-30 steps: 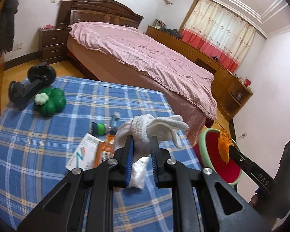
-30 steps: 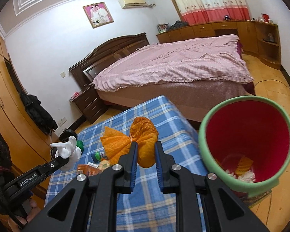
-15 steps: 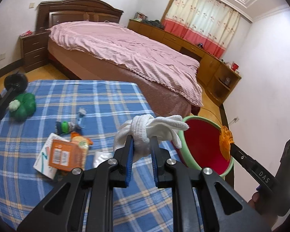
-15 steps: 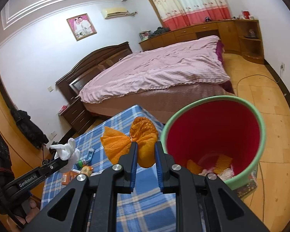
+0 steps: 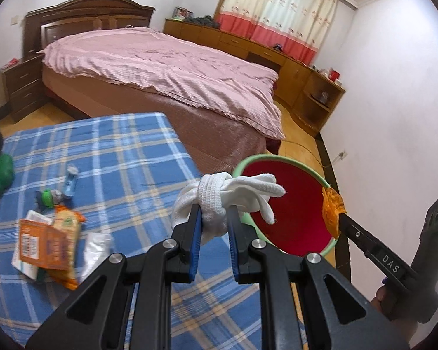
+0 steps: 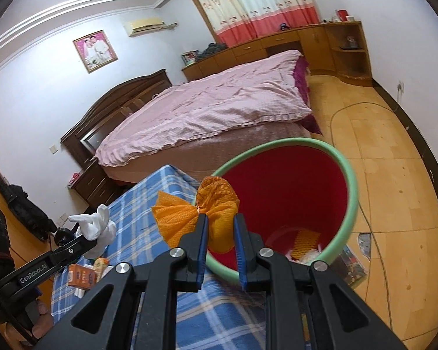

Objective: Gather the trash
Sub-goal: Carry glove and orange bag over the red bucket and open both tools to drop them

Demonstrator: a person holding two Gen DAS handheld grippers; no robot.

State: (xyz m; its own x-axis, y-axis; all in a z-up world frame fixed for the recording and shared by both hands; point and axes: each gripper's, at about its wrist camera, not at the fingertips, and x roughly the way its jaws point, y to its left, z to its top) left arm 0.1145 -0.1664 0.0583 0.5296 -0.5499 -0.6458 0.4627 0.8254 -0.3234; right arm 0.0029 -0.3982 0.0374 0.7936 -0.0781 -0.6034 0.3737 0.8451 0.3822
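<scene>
Two grippers pinch trash: the left gripper (image 5: 214, 218) squeezes a white glove (image 5: 219, 201), the right gripper (image 6: 220, 234) squeezes orange netting (image 6: 201, 218) at the red bin's (image 6: 292, 192) rim.

Left gripper (image 5: 214, 224) reaching up from the bottom centre of the left wrist view, black linkage arms spread wide below, blue-padded fingers (image 5: 196, 233) drawn close and clamped on something white. Same gripper seen at lower left of the right wrist view (image 6: 84, 240), slanting up to the right from a hand (image 6: 29, 323) at the bottom left edge. Right gripper (image 6: 220, 233) rising from the bottom centre of its own view, fingers (image 6: 203, 239) pressed in on something orange. In the left wrist view, right gripper (image 5: 340, 218) slanting in from the lower right, held by a hand (image 5: 389, 303) near the right edge, tips closed on the orange piece.
</scene>
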